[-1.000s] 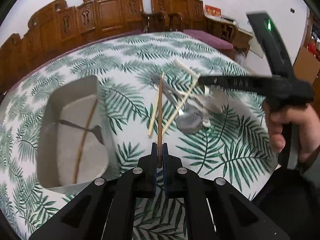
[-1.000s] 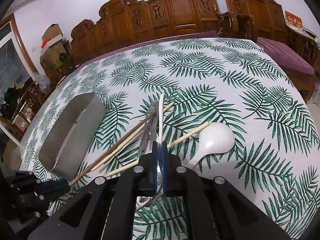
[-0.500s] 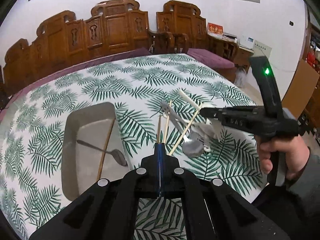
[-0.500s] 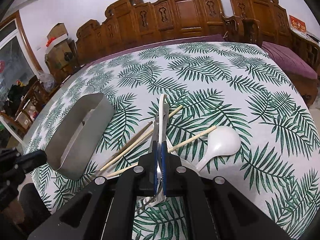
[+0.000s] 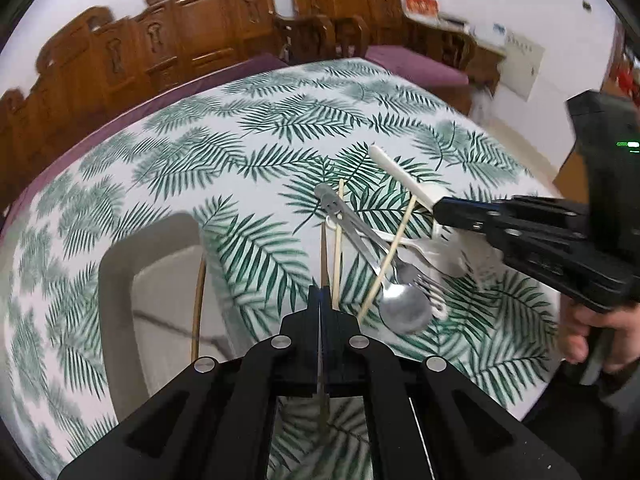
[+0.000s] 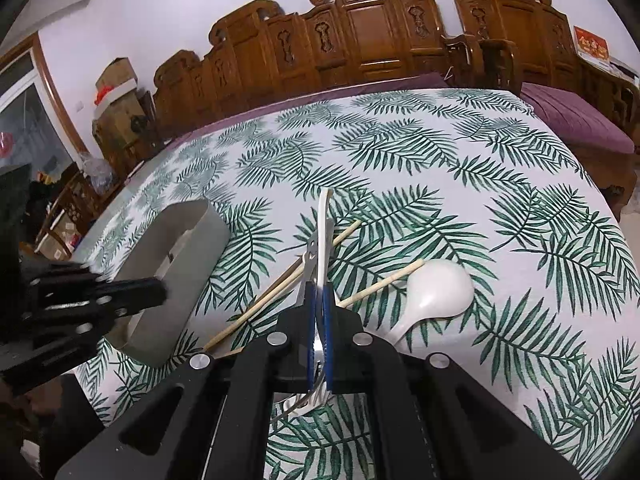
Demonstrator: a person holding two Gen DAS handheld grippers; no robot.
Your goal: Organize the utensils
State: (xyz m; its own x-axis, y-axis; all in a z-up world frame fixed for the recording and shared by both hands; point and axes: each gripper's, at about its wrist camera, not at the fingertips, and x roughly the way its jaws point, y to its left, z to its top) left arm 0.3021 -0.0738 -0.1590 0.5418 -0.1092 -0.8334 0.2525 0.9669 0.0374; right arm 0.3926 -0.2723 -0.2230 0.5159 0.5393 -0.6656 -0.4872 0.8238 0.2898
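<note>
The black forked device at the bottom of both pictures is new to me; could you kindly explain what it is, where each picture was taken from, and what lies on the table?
No robot here: a person holds a black gripper in each hand, each with a fisheye camera looking along its jaws. One picture comes from the left gripper, the other from the right gripper. The left jaws are shut on a brown wooden chopstick, the right on a white plastic fork. On the leaf-print tablecloth lie pale wooden chopsticks, a shiny metal spoon, a white plastic spoon and a grey oblong tray.
</note>
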